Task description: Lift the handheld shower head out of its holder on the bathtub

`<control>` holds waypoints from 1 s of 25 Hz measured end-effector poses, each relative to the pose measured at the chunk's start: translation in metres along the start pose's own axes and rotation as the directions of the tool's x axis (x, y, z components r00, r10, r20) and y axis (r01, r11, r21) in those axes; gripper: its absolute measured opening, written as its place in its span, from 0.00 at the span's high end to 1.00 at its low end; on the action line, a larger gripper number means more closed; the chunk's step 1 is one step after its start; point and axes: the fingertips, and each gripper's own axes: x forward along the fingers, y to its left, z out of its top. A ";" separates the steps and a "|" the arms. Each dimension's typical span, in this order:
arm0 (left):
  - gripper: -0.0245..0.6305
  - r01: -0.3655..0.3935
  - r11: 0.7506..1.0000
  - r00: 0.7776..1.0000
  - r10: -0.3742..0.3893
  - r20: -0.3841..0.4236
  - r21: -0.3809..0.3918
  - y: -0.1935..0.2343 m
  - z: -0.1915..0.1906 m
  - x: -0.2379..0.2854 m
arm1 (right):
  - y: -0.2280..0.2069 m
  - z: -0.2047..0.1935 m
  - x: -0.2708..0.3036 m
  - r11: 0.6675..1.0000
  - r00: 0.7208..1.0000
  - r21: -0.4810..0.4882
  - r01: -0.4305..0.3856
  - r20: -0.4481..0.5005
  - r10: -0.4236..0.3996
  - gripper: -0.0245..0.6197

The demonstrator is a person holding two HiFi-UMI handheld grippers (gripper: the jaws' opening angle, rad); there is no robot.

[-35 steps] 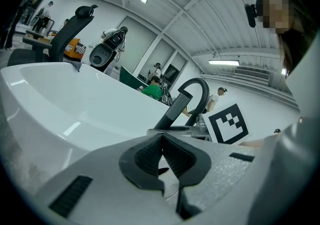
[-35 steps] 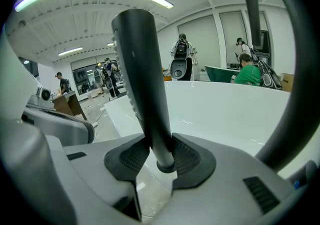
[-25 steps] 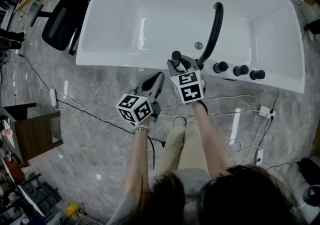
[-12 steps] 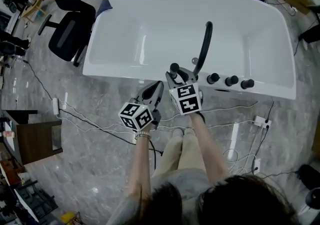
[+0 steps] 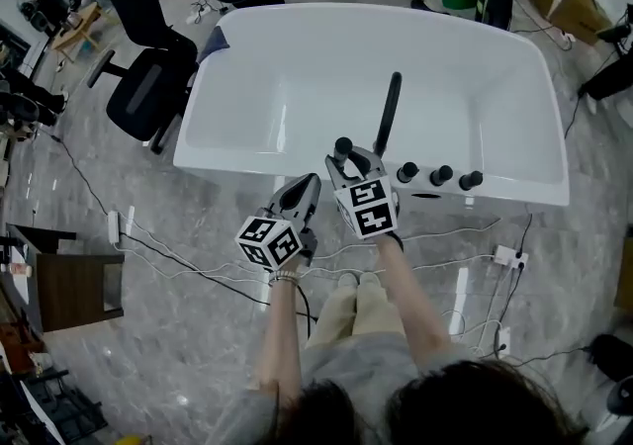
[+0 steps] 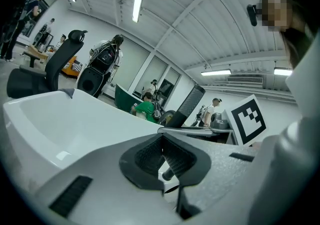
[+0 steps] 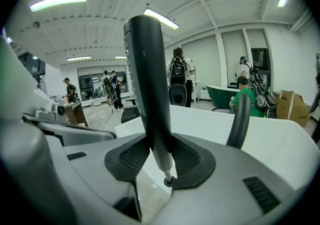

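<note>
Head view: shower head [image 5: 343, 147] mostly hidden — right gripper [image 5: 353, 159] covers its handle.

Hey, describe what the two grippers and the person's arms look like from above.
The left gripper and right gripper are light grey, tapering, with dark ribbed pads. Each carries a white cube with black square markers. Forearms are unsleeved; a bracelet circles the left wrist.

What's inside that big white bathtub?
Only bare white bottom shows in the bathtub. The black spout and the right tongs, holding the shower head, cover a strip near the taps.
</note>
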 end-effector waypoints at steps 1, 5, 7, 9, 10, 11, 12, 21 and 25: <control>0.96 0.003 1.000 1.000 -0.003 0.002 0.007 -0.005 0.004 -0.002 | 0.001 0.005 -0.005 1.000 1.000 -0.003 -0.001 0.007 0.001 0.75; 0.96 0.023 0.998 1.000 -0.023 0.000 0.061 -0.026 0.022 -0.009 | 0.001 0.027 -0.024 1.000 0.999 -0.017 -0.001 0.036 0.002 0.75; 0.96 0.033 0.996 0.999 -0.034 0.005 0.089 -0.037 0.031 -0.011 | 0.001 0.036 -0.034 1.000 0.999 -0.021 -0.002 0.052 0.003 0.75; 0.96 0.043 0.993 0.999 -0.045 0.021 0.106 -0.048 0.039 -0.015 | 0.001 0.044 -0.046 1.000 0.998 -0.028 -0.004 0.065 0.006 0.75; 0.96 0.048 0.992 0.998 -0.052 0.029 0.113 -0.053 0.044 -0.017 | 0.001 0.048 -0.051 1.000 0.997 -0.031 -0.005 0.071 0.007 0.75; 0.96 0.053 0.991 0.998 -0.058 0.035 0.121 -0.058 0.048 -0.018 | 0.001 0.052 -0.056 0.999 0.997 -0.032 -0.005 0.078 0.008 0.75; 0.96 0.057 0.990 0.997 -0.062 0.037 0.131 -0.063 0.051 -0.019 | 0.002 0.056 -0.062 0.999 0.996 -0.032 -0.006 0.086 0.009 0.75; 0.96 0.057 0.981 0.995 -0.071 0.071 0.186 -0.098 0.076 -0.035 | 0.010 0.092 -0.107 0.999 0.988 -0.025 -0.022 0.151 0.026 0.75; 0.96 0.062 0.978 0.990 -0.085 0.112 0.199 -0.113 0.094 -0.044 | 0.014 0.104 -0.121 0.999 0.985 -0.035 -0.027 0.171 0.033 0.75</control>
